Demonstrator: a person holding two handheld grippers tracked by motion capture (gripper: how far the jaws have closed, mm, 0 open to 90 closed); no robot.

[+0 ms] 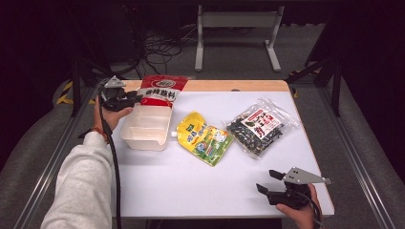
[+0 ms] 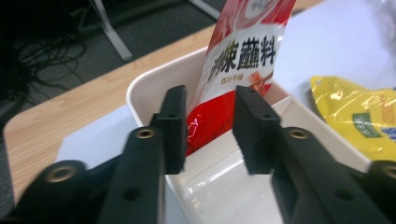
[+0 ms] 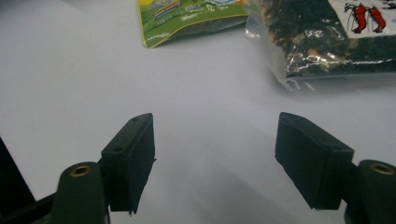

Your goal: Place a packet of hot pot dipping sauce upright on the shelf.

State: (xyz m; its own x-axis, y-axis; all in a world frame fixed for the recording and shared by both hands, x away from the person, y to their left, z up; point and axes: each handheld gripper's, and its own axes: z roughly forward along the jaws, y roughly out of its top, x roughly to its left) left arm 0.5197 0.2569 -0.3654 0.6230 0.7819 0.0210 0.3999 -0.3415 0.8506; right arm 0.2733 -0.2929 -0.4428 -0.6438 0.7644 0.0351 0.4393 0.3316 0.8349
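Note:
A red and white sauce pouch [image 1: 162, 89] [image 2: 243, 56] leans with its lower end inside a white plastic container [image 1: 138, 143] [image 2: 140, 84] at the table's far left. My left gripper [image 1: 136, 98] [image 2: 210, 126] is at the container's far left corner. Its jaws stand apart on either side of the pouch's red lower part, and neither pad presses on it. At the front right, my right gripper [image 1: 266, 180] [image 3: 215, 158] hovers open over the bare white tabletop, with nothing between its fingers.
A yellow-green pouch [image 1: 203, 138] [image 2: 359, 121] [image 3: 187, 16] lies flat mid-table beside the container. A clear bag of dark snacks [image 1: 258, 126] [image 3: 327, 37] lies to its right. The table's wooden far edge [image 1: 229, 86] runs behind them. Cables [image 1: 160, 52] and a desk frame [image 1: 236, 21] are beyond it.

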